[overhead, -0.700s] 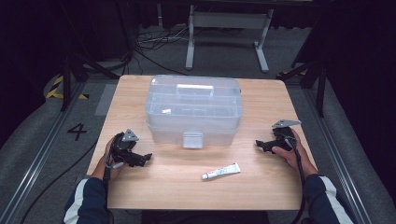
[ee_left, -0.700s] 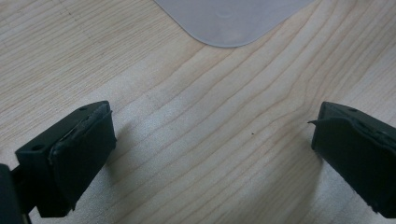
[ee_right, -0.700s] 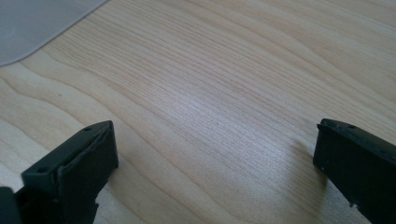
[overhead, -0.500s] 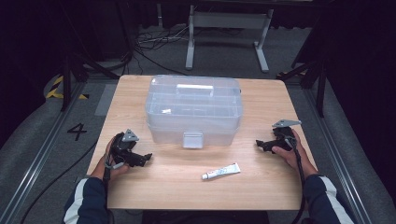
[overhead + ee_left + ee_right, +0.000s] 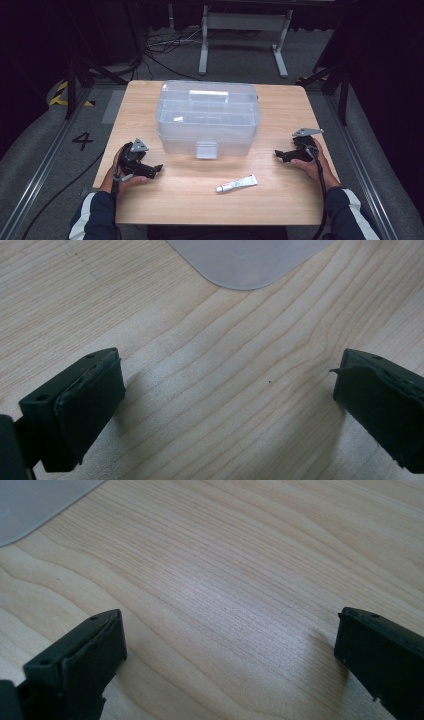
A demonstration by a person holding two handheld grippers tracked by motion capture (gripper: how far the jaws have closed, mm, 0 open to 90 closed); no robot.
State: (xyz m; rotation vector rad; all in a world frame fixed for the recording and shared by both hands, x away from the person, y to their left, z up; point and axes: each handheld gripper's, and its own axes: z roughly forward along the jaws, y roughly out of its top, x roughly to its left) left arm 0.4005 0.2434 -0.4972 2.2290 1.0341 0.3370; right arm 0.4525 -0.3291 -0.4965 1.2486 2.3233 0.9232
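A clear plastic storage box [image 5: 207, 119] with a closed lid and front latch stands in the middle of the wooden table [image 5: 180, 200]. A small white tube [image 5: 237, 183] lies in front of it, toward the right. My left gripper [image 5: 157, 169] rests on the table left of the box, its jaws wide apart over bare wood [image 5: 225, 385]. My right gripper [image 5: 278, 155] rests right of the box, also open with nothing between its jaws [image 5: 225, 630]. A rounded corner of the box [image 5: 247, 260] shows at the top of the left gripper view, and the box's edge [image 5: 35, 505] shows at the right gripper view's upper left.
Beyond the far table edge, a metal stand [image 5: 245, 35] and cables [image 5: 160, 50] sit on the dark floor. A floor mark "4" [image 5: 82, 141] lies to the left. Bare wood lies between the box front and the near table edge.
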